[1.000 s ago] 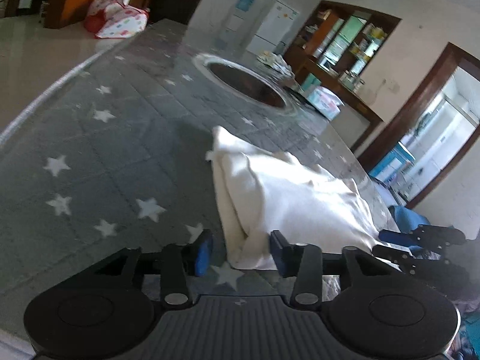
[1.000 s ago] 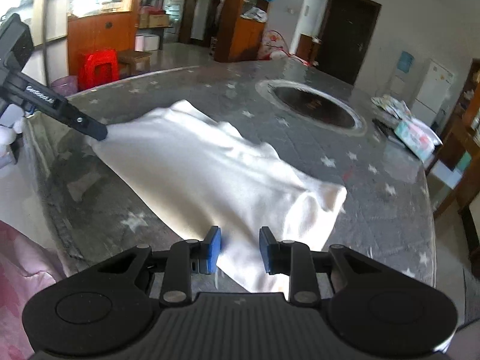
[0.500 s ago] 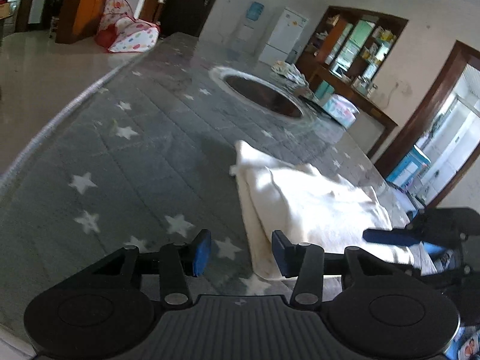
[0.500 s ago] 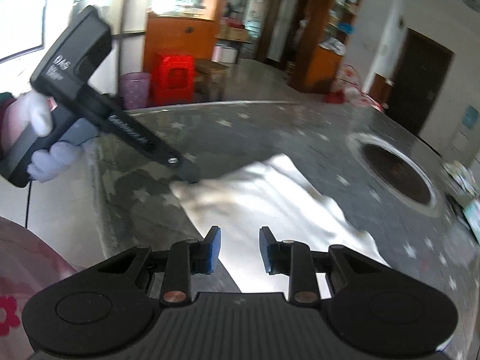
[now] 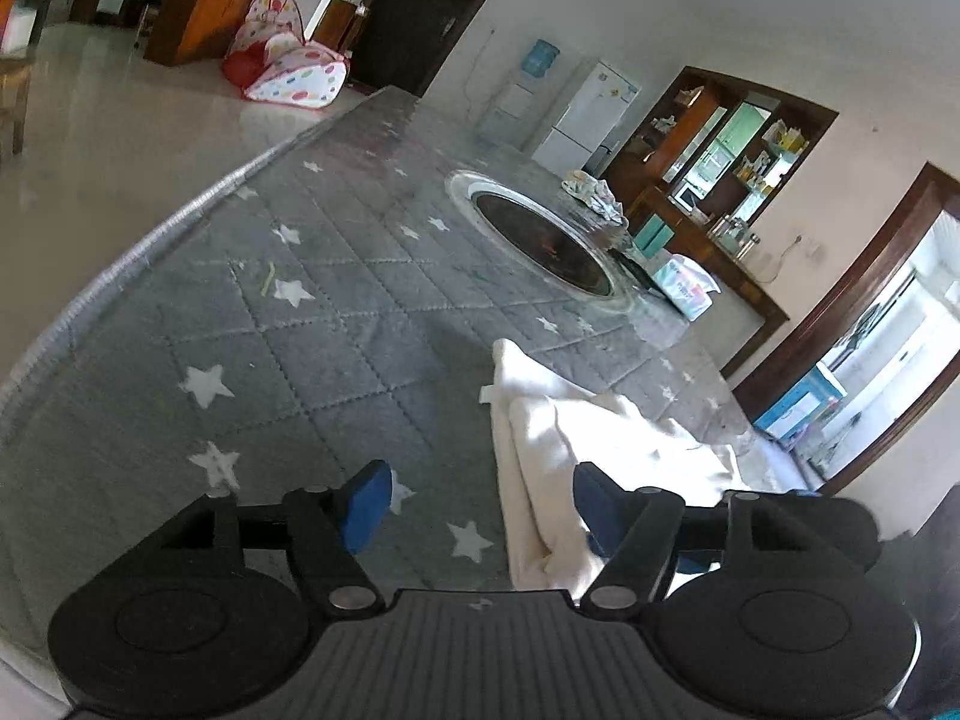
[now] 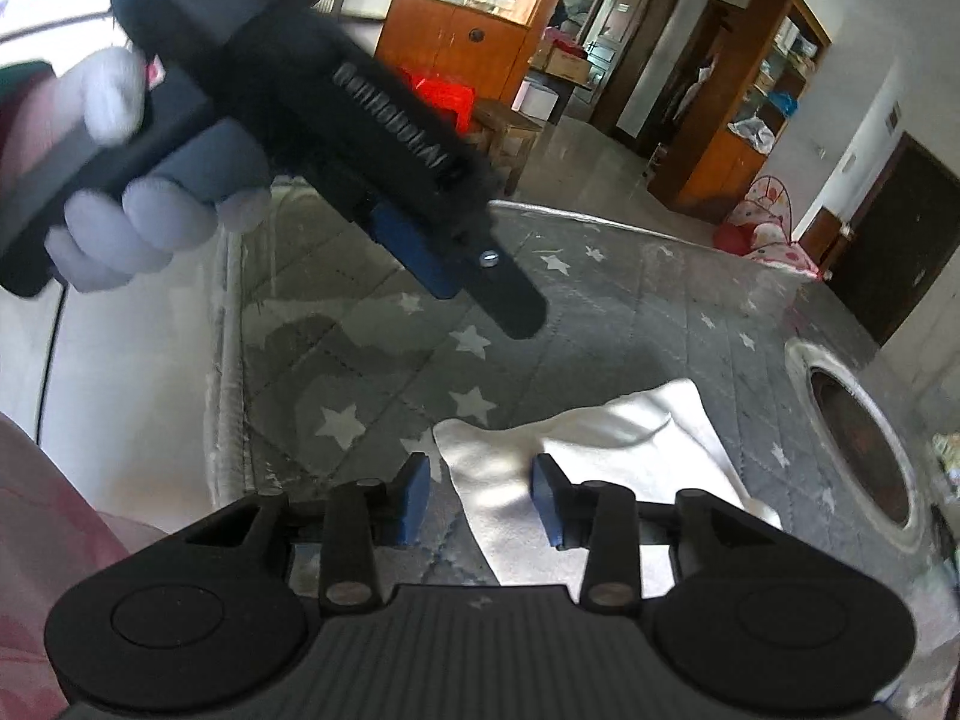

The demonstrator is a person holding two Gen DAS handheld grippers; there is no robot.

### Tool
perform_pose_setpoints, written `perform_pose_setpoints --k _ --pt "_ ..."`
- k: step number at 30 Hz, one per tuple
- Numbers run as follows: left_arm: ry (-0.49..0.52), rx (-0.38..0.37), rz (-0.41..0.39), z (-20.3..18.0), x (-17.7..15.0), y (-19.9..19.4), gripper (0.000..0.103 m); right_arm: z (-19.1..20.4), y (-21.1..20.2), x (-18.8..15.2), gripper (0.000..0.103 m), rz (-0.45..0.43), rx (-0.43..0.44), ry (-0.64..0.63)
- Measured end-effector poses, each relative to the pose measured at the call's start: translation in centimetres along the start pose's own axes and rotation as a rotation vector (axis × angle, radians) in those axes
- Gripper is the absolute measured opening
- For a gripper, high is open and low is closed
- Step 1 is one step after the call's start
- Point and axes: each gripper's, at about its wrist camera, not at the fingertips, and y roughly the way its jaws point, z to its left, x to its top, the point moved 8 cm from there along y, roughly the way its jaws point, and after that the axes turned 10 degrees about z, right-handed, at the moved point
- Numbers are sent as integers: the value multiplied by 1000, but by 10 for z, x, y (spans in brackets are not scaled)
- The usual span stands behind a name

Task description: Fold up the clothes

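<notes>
Your left gripper fills the lower middle of its own view, jaws spread wide and grasping nothing; its blue pads stand apart, one over the mat, the other at the near edge of the cloth. In the right wrist view the same tool crosses the upper left of the frame, held by a gloved hand and raised clear of the mat, so it presses nothing down. Your right gripper sits at the lower middle of its view, jaws likewise released, with the cloth's near corner showing in the gap between them. Whether the pads touch the fabric cannot be told.

The cloth, white, lies on the grey star-print mat at the lower right of the left view and the lower centre of the right view. It shows layered edges along one side, so it reads as doubled over at least once, and it rests flat with no tool lifting it. Loose jaws above a settled cloth fit either a pause between folds or a finished fold just let go.

Outward, a round dark inset marks the mat's middle. Beyond the table's rim stand a play tent, a fridge and wooden shelving.
</notes>
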Motion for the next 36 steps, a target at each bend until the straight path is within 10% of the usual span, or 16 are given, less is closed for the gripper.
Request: perform_pose_setpoints --k 8,27,36 --pt "-102 -70 35 -3 3 15 82 -15 -3 1 17 -33 11 131" --pt "-389 -260 134 -23 14 76 80 -60 -48 -7 15 -181 144 417" --pt "-418 -268 175 -20 6 92 25 -48 -41 -12 16 -177 181 402"
